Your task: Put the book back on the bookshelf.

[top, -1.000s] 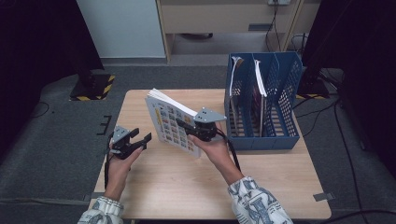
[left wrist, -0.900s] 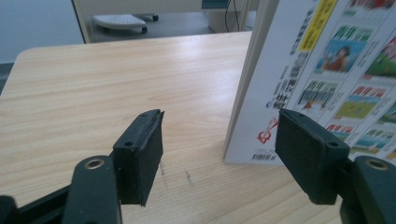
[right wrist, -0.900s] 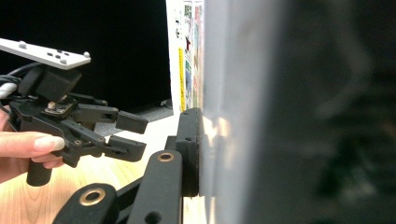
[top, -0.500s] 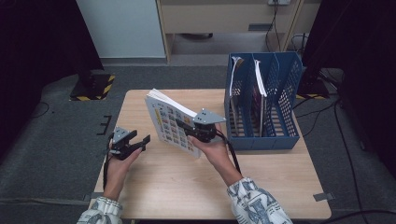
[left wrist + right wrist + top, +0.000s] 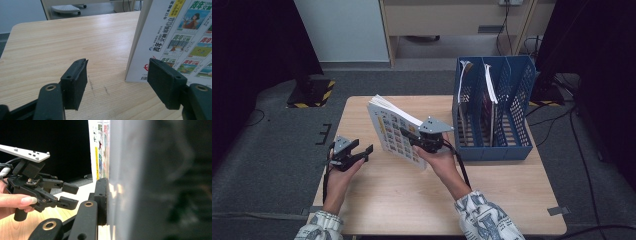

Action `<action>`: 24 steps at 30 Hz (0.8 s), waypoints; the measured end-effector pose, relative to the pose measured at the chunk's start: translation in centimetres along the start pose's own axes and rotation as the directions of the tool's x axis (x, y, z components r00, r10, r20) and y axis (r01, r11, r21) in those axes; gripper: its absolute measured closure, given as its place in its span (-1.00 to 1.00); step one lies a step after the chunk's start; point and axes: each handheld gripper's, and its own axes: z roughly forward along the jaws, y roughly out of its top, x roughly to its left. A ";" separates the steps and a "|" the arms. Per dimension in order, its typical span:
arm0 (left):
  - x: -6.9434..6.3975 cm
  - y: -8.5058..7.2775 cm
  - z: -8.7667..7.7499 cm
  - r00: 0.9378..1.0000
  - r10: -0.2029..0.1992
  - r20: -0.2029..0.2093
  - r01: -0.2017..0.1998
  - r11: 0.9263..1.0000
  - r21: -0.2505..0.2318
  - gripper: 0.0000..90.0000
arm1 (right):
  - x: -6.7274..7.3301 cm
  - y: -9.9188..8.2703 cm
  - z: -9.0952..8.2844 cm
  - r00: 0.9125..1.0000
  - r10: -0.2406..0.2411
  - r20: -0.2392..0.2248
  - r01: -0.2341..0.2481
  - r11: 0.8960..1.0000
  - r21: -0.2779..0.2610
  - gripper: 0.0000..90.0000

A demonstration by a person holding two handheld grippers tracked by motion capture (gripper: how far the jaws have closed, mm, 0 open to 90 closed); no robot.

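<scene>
Pale wood of the bench (image 5: pixel 392 200) carries few things: a blue file rack (image 5: pixel 492 145) with several upright slots, and a magazine (image 5: pixel 394 132) that is lifted up from the surface. The right tongs (image 5: pixel 412 136) are pinching this magazine; in the right gripper view one black pad presses flat against its cover (image 5: pixel 101 150), and the booklet stands nearly upright, tilted a little, with its lower corner close to the wood. So the picking up seems done. What is left, as I judge it, is to carry the magazine to the rack and slide it down into one slot; two slots already hold papers, the others look free, though I cannot tell exactly which one is meant.

The left tongs (image 5: pixel 362 152) are spread apart and hold nothing. They hover low above the bench, just beside the magazine, on the side away from the rack. In the left gripper view the jaws point toward the lower edge of the printed cover (image 5: pixel 175 40), which stands just in front of the right-hand jaw but is not between the two.

The rack is on the far side of the right tongs, near but apart from the magazine. The person's hands (image 5: pixel 439 160) hold both tools from below
</scene>
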 end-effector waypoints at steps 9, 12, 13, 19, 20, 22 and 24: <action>0.1 0.1 -0.1 1.000 0.001 -0.007 -0.001 1.000 -0.011 -0.28 | 0.2 0.6 -0.3 1.000 0.005 0.010 -0.005 1.000 -0.010 0.64; 0.1 0.1 -0.1 1.000 0.002 -0.008 -0.002 1.000 -0.011 -0.28 | 0.1 0.9 -0.7 1.000 0.001 0.013 -0.001 1.000 -0.008 0.64; 0.0 0.1 -0.1 1.000 0.003 -0.008 -0.003 1.000 -0.011 -0.28 | 0.1 0.9 -0.8 1.000 0.000 0.015 0.000 1.000 -0.007 0.64; 0.0 0.2 -0.2 1.000 0.007 -0.014 -0.007 1.000 -0.010 -0.29 | -0.4 1.0 -1.3 1.000 0.004 0.029 -0.004 1.000 -0.005 0.64; 0.0 0.1 -0.1 1.000 0.006 -0.015 -0.006 1.000 -0.008 -0.32 | -0.4 1.0 -1.4 0.999 0.001 0.032 -0.001 1.000 -0.008 0.64; 0.1 0.1 -0.1 1.000 0.004 -0.017 -0.004 1.000 -0.004 -0.38 | -0.5 1.2 -1.6 0.999 0.004 0.035 -0.003 1.000 -0.011 0.64; 0.1 0.0 0.1 1.000 0.005 -0.018 -0.005 1.000 0.011 -0.45 | -0.7 1.4 -1.8 0.999 0.010 0.041 -0.010 1.000 -0.017 0.64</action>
